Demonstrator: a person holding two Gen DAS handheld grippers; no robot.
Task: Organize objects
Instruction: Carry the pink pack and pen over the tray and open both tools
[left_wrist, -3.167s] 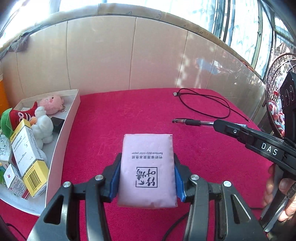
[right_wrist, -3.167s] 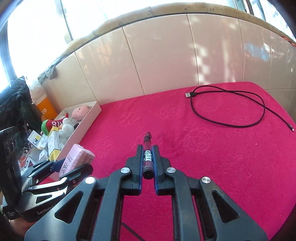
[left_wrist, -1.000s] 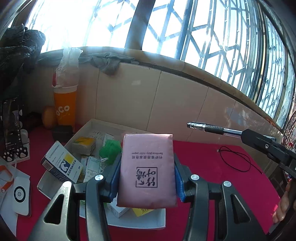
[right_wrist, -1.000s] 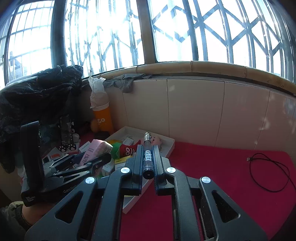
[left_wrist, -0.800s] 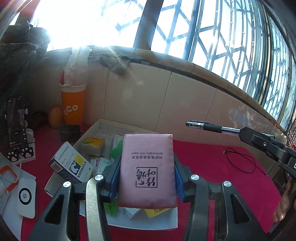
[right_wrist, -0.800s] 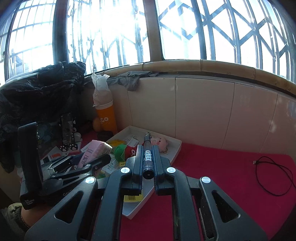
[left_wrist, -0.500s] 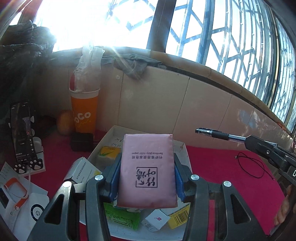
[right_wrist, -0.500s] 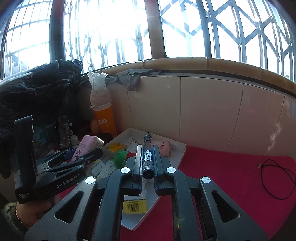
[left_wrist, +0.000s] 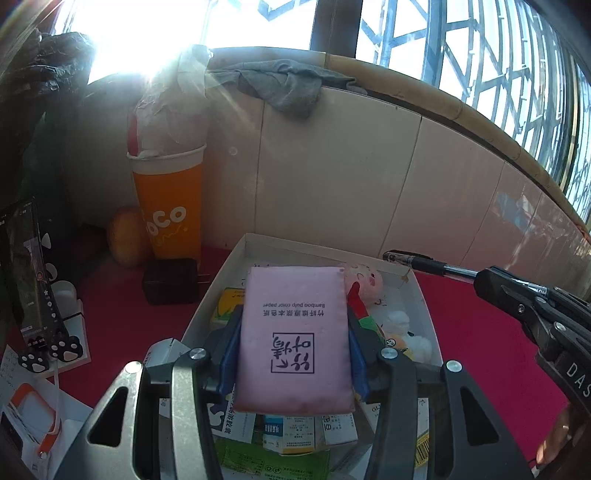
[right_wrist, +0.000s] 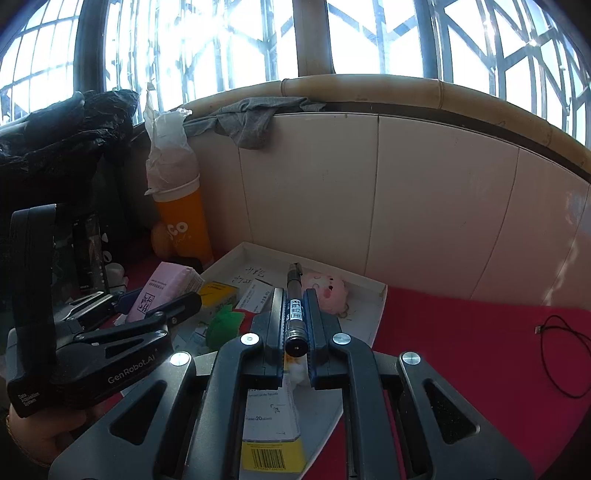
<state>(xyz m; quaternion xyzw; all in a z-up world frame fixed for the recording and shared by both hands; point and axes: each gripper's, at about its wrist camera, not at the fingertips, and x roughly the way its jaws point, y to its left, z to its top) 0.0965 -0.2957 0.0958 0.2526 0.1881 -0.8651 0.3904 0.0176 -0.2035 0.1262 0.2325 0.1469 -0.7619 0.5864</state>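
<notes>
My left gripper (left_wrist: 293, 325) is shut on a pink tissue pack (left_wrist: 293, 332) and holds it above the white tray (left_wrist: 424, 299). The pack also shows in the right wrist view (right_wrist: 162, 286), over the tray's left side. My right gripper (right_wrist: 293, 302) is shut on a black pen (right_wrist: 294, 306), held above the tray (right_wrist: 380, 306). The pen (left_wrist: 424, 264) shows in the left wrist view over the tray's far right corner. The tray holds several small boxes and plush toys, among them a pink plush (right_wrist: 327, 288).
An orange cup (left_wrist: 168, 206) with crumpled paper stands by the tiled wall, left of the tray, with a black charger (left_wrist: 171, 280) and a phone on a stand (left_wrist: 27, 273). A black cable (right_wrist: 561, 354) lies on the red cloth at right.
Both grippers have swung left from the open red cloth to over the tray, and in the last second come closer to it. The pack and pen stay gripped.
</notes>
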